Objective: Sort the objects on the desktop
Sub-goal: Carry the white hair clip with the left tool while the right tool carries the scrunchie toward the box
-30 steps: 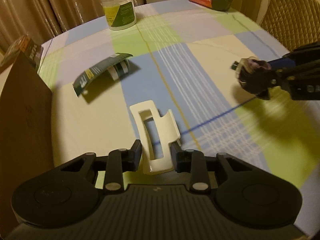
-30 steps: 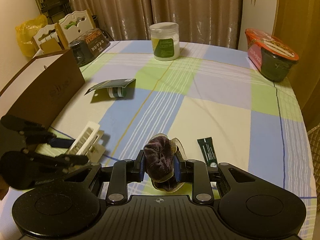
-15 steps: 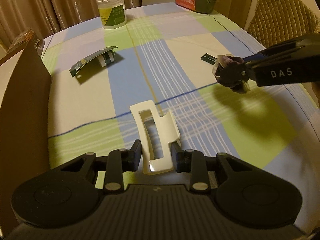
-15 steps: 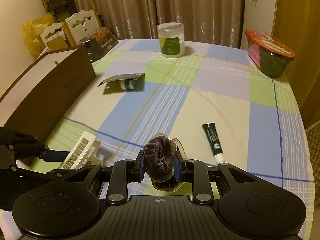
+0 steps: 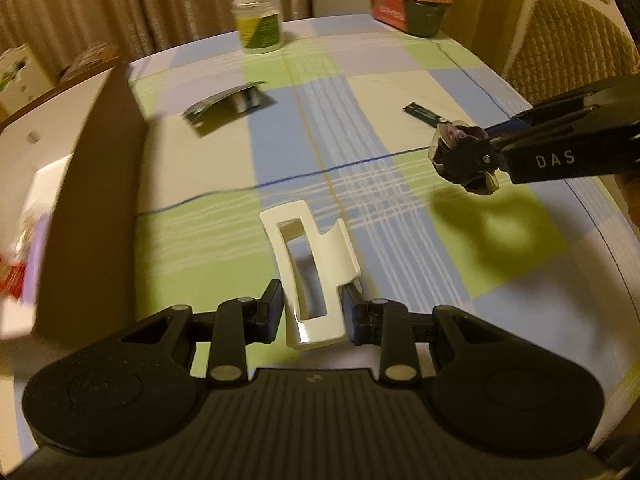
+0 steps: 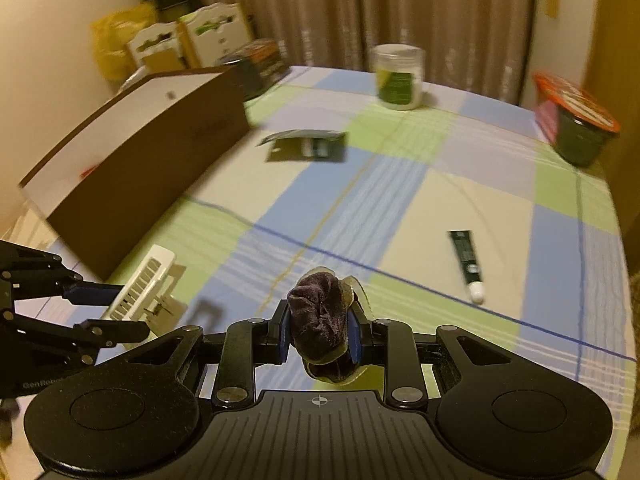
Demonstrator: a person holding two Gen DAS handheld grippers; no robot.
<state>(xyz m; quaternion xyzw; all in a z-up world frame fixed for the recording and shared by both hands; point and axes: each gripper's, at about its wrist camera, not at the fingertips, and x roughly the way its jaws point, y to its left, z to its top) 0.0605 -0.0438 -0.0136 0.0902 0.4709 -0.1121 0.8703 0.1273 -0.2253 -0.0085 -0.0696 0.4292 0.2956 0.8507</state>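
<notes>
Both tongs lifted higher, box now larger at frame left.
Left tongs (image 5: pixel 312 314) pinching white clip (image 5: pixel 310 268); right tongs (image 6: pixel 319 334) pinching purple scrunchie (image 6: pixel 320 320); brown box (image 6: pixel 132 160) contents blurred.

My left claw (image 5: pixel 312 314) is clamped on a white plastic hair clip (image 5: pixel 314 268), raised above the worktop (image 5: pixel 500 272). My right claw (image 6: pixel 319 334) is closed around a dark purple velvet scrunchie (image 6: pixel 320 320), raised too, fingers pointing forward.
</notes>
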